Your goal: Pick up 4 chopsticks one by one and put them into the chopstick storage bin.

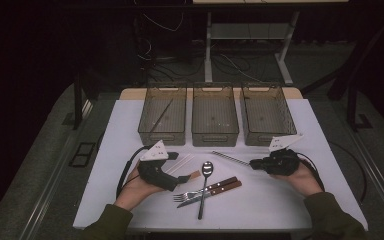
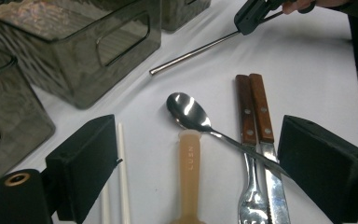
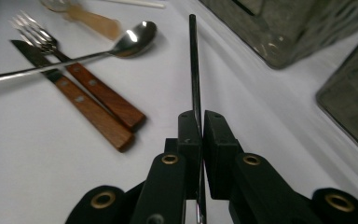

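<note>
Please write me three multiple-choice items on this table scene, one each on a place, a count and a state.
1. Where does the spoon lie?
A. in a bin
B. across the fork and knife
C. on the floor

2. How many smoked plastic bins stand in the row?
A. two
B. three
C. five

3. What is the right gripper doing?
A. gaping wide
B. holding the spoon
C. shut on the metal straw

Key: 1 B, its handle crosses both; 2 B, three stand side by side in the high view; 3 C, the jaws pinch the straw in the right gripper view.
</note>
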Demonstrator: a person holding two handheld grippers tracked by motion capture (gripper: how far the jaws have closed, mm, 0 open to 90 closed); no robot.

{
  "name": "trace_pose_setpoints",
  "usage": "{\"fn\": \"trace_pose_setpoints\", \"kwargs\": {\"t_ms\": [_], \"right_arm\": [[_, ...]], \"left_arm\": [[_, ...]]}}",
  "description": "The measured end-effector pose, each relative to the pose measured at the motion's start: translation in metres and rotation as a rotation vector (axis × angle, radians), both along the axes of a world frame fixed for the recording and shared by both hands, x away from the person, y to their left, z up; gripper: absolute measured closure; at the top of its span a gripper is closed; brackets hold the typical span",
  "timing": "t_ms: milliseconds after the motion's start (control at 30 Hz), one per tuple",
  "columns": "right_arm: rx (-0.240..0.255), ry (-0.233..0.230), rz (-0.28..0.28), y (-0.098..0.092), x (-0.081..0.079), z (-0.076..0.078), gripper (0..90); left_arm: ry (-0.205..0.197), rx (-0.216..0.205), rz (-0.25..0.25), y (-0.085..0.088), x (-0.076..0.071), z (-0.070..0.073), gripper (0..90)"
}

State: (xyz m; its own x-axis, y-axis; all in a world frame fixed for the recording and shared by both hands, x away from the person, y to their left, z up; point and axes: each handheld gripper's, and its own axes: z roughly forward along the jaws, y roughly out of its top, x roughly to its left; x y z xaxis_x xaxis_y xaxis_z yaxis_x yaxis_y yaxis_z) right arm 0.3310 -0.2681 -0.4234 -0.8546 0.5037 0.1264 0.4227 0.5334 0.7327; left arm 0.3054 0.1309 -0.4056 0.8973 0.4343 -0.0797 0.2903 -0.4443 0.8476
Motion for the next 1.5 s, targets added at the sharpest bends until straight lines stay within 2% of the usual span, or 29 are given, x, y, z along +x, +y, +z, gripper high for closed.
{"fn": "trace_pose_setpoints", "kwargs": {"t_ms": [267,400,733,867,967,1100,1233,1367,1500], "right_arm": [[0.043,0.005,0.072,0.004,-0.007,0.009,86.6],[0.053,0.013,0.112,0.01,-0.011,0.012,86.6],[0.087,0.013,0.214,0.027,-0.021,0.021,86.5],[0.101,0.019,0.248,0.034,-0.024,0.024,86.5],[0.106,0.02,0.281,0.039,-0.026,0.026,86.5],[0.109,0.014,0.317,0.046,-0.029,0.029,86.5],[0.113,0.015,0.349,0.051,-0.033,0.031,86.5],[0.11,0.007,0.375,0.056,-0.036,0.032,86.5],[0.116,0.012,0.386,0.059,-0.038,0.032,86.4]], "left_arm": [[-0.02,-0.001,-0.063,-0.011,0.009,0.013,13.4],[-0.025,0.007,-0.123,-0.021,0.012,0.019,14.1],[-0.032,0.07,-0.246,-0.058,0.017,0.022,18.0],[-0.029,0.093,-0.32,-0.072,0.017,0.02,28.1],[-0.003,0.125,-0.371,-0.082,0.015,0.017,36.9],[0.006,0.153,-0.427,-0.091,0.01,0.014,49.5],[0.014,0.195,-0.45,-0.094,0.007,0.012,57.4],[0.036,0.207,-0.48,-0.096,0.006,0.009,64.8],[0.056,0.197,-0.5,-0.097,0.005,0.008,71.8]]}}
